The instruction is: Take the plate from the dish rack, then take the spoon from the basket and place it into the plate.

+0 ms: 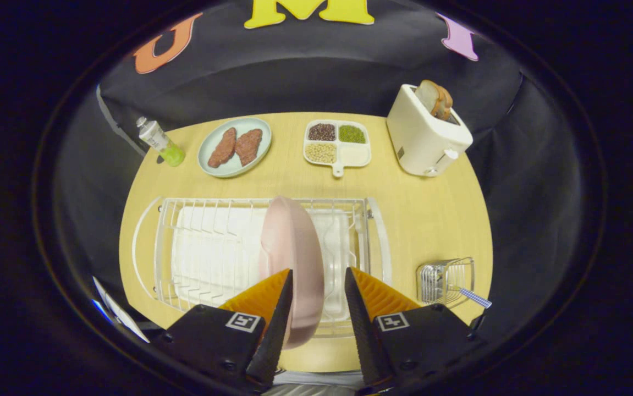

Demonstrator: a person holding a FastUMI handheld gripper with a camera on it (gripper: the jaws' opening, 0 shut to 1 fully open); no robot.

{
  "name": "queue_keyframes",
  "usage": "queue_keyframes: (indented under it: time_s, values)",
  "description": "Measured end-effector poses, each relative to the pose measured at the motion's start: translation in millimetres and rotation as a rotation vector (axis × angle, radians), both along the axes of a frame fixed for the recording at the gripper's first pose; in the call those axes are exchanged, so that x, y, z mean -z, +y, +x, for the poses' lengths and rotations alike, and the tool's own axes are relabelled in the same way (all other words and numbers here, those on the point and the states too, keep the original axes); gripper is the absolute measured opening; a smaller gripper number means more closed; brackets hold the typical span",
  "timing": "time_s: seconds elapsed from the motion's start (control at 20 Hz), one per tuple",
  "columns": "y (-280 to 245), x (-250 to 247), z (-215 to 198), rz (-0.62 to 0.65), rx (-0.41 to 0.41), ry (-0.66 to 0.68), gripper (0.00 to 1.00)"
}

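Observation:
A pale pink plate [293, 250] stands on edge in the white wire dish rack [201, 247], near the rack's middle. My gripper [318, 270] is open and hovers over the rack, its two fingers straddling the plate's near rim; the left finger [272, 297] overlaps the plate's edge, the right one stands clear with a gap. I cannot tell whether either finger touches the plate. To the right of the rack sits a small wire basket [445, 281] with a spoon's blue checked handle [475, 297] sticking out toward the table edge.
On the round wooden table [431, 214] beyond the rack stand a light green plate with two meat pieces [235, 146], a divided tray of beans [337, 144], a white toaster with bread [426, 132] and a small bottle [159, 142]. Bare tabletop lies between rack and basket.

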State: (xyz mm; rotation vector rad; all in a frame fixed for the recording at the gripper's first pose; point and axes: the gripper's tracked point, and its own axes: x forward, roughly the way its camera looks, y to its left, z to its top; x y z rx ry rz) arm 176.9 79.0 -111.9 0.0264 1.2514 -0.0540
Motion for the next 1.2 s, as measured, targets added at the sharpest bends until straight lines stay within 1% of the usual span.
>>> queue_keyframes:
  time_s: [0.1,0.15,0.2,0.3,0.55,0.7,0.8,1.0,1.2]
  values:
    - [5.2,7.3,-2.7,0.042,0.006,0.032,0.53]
    - [3.9,7.4,-3.3,0.038,0.014,0.032,0.47]
    - [3.5,4.5,-4.0,0.03,0.018,0.033,0.34]
    - [4.8,1.6,-7.2,0.002,0.031,0.022,0.3]
    - [-10.1,-21.1,-10.5,-0.112,0.06,-0.041,0.27]
    - [-13.1,-41.5,-23.3,-0.117,0.03,-0.082,0.27]
    - [-13.3,-57.4,-37.1,-0.077,-0.001,-0.123,0.27]
    - [-23.2,-81.4,-78.1,0.023,-0.037,-0.198,0.27]
    - [-32.9,-67.8,-127.0,0.143,-0.043,-0.234,0.27]
